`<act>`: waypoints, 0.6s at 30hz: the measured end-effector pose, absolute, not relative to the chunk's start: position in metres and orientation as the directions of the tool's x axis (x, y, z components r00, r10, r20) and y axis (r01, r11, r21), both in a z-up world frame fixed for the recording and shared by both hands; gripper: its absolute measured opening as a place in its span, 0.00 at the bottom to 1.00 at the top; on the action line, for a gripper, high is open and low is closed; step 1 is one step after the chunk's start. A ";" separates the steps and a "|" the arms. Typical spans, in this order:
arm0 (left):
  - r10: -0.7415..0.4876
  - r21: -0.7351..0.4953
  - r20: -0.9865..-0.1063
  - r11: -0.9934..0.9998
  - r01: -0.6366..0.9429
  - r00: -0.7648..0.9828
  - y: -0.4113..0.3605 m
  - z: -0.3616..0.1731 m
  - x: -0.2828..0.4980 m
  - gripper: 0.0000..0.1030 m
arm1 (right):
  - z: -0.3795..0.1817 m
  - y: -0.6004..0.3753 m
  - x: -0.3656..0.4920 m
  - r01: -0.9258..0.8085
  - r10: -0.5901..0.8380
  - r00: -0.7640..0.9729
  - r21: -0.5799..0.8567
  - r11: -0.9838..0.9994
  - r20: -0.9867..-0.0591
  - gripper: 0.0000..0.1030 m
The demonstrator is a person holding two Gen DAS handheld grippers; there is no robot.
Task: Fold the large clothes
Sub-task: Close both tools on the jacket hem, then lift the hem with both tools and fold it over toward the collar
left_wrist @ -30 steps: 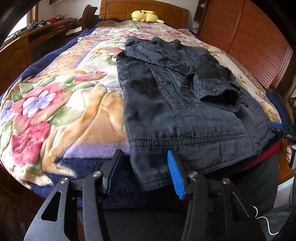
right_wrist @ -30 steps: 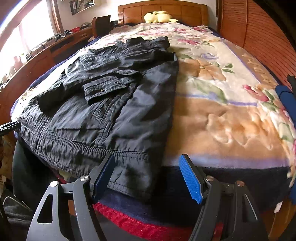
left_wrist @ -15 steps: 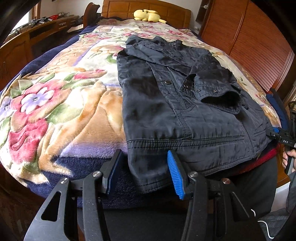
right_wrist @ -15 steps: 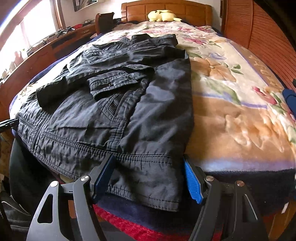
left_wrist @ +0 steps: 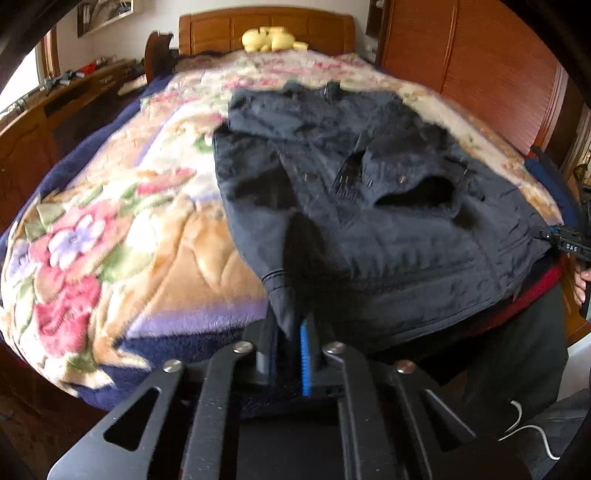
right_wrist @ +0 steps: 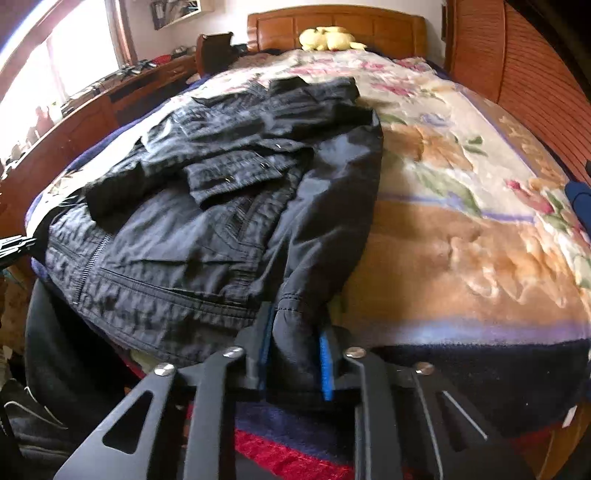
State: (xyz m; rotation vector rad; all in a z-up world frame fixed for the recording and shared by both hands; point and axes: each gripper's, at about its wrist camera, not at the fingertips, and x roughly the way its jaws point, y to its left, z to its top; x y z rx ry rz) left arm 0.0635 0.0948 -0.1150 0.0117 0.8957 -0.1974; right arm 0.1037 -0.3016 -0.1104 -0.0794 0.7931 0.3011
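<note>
Left jaws: the left gripper point(left_wrist: 286, 347), low centre of the left wrist view, is pinched narrow on the hem of the jacket point(left_wrist: 369, 206); a ridge of dark cloth rises out of the gap between the fingers.

Right jaws: the right gripper point(right_wrist: 295, 360), low centre of the right wrist view, is clamped on a thicker bunch of hem at the opposite bottom corner of the jacket point(right_wrist: 221, 206), with cloth filling the gap between the blue pads point(right_wrist: 325, 363).

Jacket's place: spread on the floral blanket point(left_wrist: 110, 236), hem at the lower edge of each frame right in the jaws, collar toward the headboard point(right_wrist: 332, 29) at the top.

Long axis: runs from bottom centre to upper centre of both frames, straight away from the jaws.

Key relation: both grips sit on the near hem, one per corner, and the whole body lies beyond them; neither hand looks nearer the collar. My reading is a hem-to-collar fold, carried up-frame.

Sleeve: one cuff point(left_wrist: 413, 192) lies folded across the chest, centre right in the left view.

Risk: I expect the sleeve may shift as the hem lifts.

Beyond: a yellow plush toy point(right_wrist: 328, 38) against the headboard, top centre.
</note>
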 end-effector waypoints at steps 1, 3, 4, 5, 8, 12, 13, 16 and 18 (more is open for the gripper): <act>-0.167 -0.072 -0.767 0.982 0.175 0.620 0.095 -0.110 0.061 0.06 | -0.106 -0.302 0.101 -0.297 0.245 0.674 0.049 0.954 -0.697 0.14; -0.169 -0.072 -0.739 0.982 0.172 0.652 0.094 -0.095 0.056 0.05 | -0.093 -0.304 0.093 -0.304 0.271 0.700 0.068 0.950 -0.661 0.13; -0.184 -0.091 -0.714 0.981 0.170 0.676 0.094 -0.083 0.052 0.05 | -0.086 -0.305 0.088 -0.309 0.283 0.713 0.075 0.948 -0.642 0.12; -0.203 -0.114 -0.691 0.978 0.172 0.694 0.095 -0.072 0.049 0.05 | -0.079 -0.307 0.083 -0.315 0.294 0.728 0.079 0.946 -0.620 0.11; -0.216 -0.115 -0.610 0.976 0.185 0.762 0.094 -0.033 0.037 0.05 | -0.052 -0.311 0.067 -0.324 0.311 0.774 0.078 0.943 -0.551 0.11; -0.224 -0.090 -0.523 0.974 0.208 0.822 0.095 0.011 0.024 0.05 | -0.015 -0.319 0.044 -0.319 0.314 0.830 0.070 0.945 -0.461 0.10; -0.224 -0.087 -0.511 0.974 0.209 0.830 0.096 0.017 0.022 0.05 | -0.007 -0.321 0.038 -0.324 0.322 0.838 0.073 0.943 -0.441 0.10; -0.238 -0.097 -0.465 0.971 0.218 0.853 0.105 0.038 0.015 0.05 | 0.015 -0.331 0.019 -0.322 0.325 0.863 0.074 0.944 -0.387 0.10; -0.250 -0.107 -0.431 0.968 0.226 0.867 0.109 0.052 0.007 0.05 | 0.028 -0.338 0.006 -0.325 0.330 0.875 0.073 0.943 -0.354 0.10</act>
